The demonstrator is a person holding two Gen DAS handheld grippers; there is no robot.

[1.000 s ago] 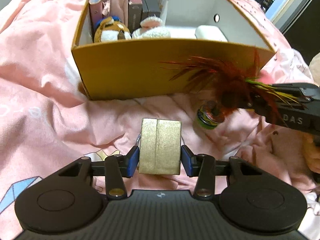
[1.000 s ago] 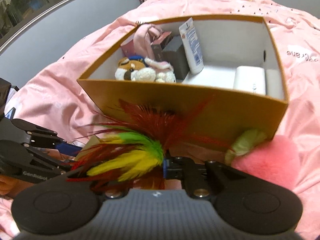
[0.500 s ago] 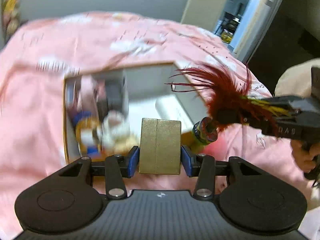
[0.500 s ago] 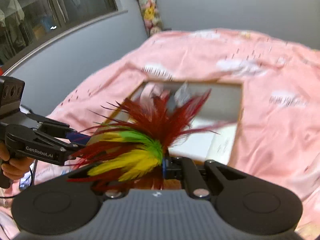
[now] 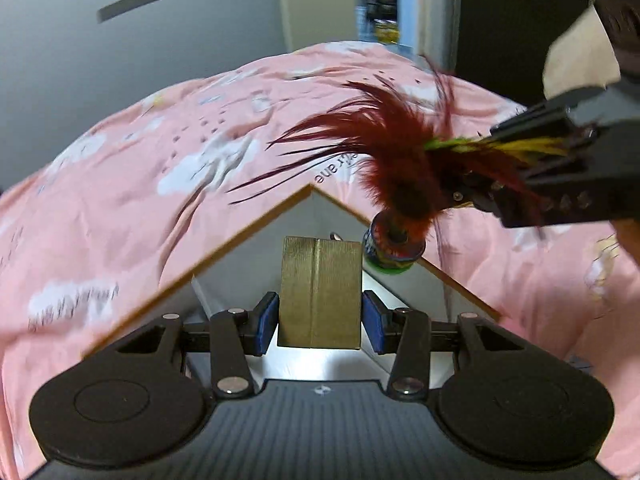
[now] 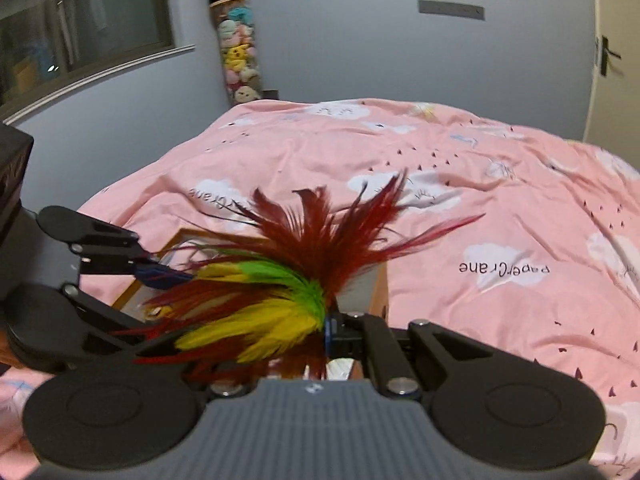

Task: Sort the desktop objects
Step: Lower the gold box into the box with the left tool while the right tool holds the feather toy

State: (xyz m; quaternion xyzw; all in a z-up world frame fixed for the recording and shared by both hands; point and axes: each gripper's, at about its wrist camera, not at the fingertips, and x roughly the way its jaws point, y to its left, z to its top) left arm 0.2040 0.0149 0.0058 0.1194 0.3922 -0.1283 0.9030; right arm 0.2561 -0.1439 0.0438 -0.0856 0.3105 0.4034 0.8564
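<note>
The left gripper [image 5: 319, 322] clamps a gold box [image 5: 320, 292] between its jaws above the open storage box [image 5: 224, 248] on the pink bed [image 5: 120, 200]. Only the left view shows the shuttlecock's [image 5: 400, 184] round base; the right gripper [image 6: 316, 334] has its jaws nearly closed on the feathers.

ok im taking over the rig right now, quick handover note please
Left hand-held gripper: shut on the gold box, held above a corner of the open cardboard box.
Right hand-held gripper: shut on the feather shuttlecock, its round base hanging over the box rim.
Done: both items picked up off the pink bedspread.
Left: lower each into the box, release. The box contents are hidden from view.
</note>
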